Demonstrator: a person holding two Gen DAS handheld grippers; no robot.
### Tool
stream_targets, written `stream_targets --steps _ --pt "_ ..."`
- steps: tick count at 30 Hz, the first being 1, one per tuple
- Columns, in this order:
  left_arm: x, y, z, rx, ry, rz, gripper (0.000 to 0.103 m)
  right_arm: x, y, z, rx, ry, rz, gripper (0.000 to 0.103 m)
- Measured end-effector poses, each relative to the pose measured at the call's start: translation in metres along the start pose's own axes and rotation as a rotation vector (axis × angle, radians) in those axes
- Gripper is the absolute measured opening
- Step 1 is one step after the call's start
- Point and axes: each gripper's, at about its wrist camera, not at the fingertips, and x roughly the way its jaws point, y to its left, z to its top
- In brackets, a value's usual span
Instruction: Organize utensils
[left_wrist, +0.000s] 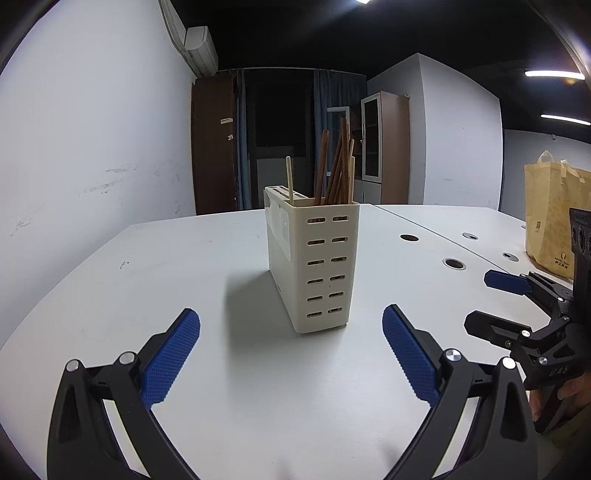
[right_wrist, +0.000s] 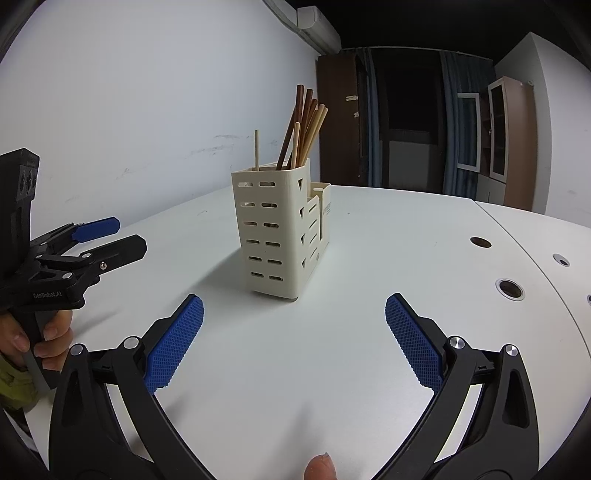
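A: So where do the chopsticks (left_wrist: 338, 166) stand?

B: Upright in the caddy (left_wrist: 325, 266), dead ahead at 12 o'clock from the left tool (left_wrist: 291, 349), mid-tabletop (left_wrist: 221, 387). From the right tool (right_wrist: 294, 334) the caddy sits at about 11 o'clock. Nothing lies loose on the tabletop that I can see.

A: And the tools?

B: Both are spread wide and carry nothing. Each hovers low, short of the caddy, touching neither it nor the sticks. The right tool shows at 3 o'clock in the left view.

A: What is in the caddy?

B: A bunch of brown and tan chopsticks leans together in the tall slotted compartment. One pale stick (left_wrist: 289, 179) stands alone at its left edge. The right view shows lower compartments stepped down behind; whether they hold anything, I cannot tell.

A: How would the sticks handle?

B: Light, stiff and thin, I judge, and smooth enough to roll or pivot between the pads (left_wrist: 170, 360). I would pinch one on its bare upper shaft, above the rim, square across its length, then draw it straight up.

A: The caddy itself?

B: Thin plastic, probably light and tall for its foot. A sideways nudge could tip it, so one tool might steady its wall.
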Motion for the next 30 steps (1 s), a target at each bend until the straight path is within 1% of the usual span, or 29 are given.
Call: stream_targets --steps 21,30 --pt "0.0010 0.0001 -0.0007 -0.001 0.007 -0.011 0.097 -0.0001 0.0018 -0.0009 -0.007 0.001 0.007 0.095" --pt "0.0036 -0.0006 -0.0006 -0.012 0.028 -0.013 0.097 -0.0012 0.0017 -0.0008 -0.009 -0.001 0.008 0.095"
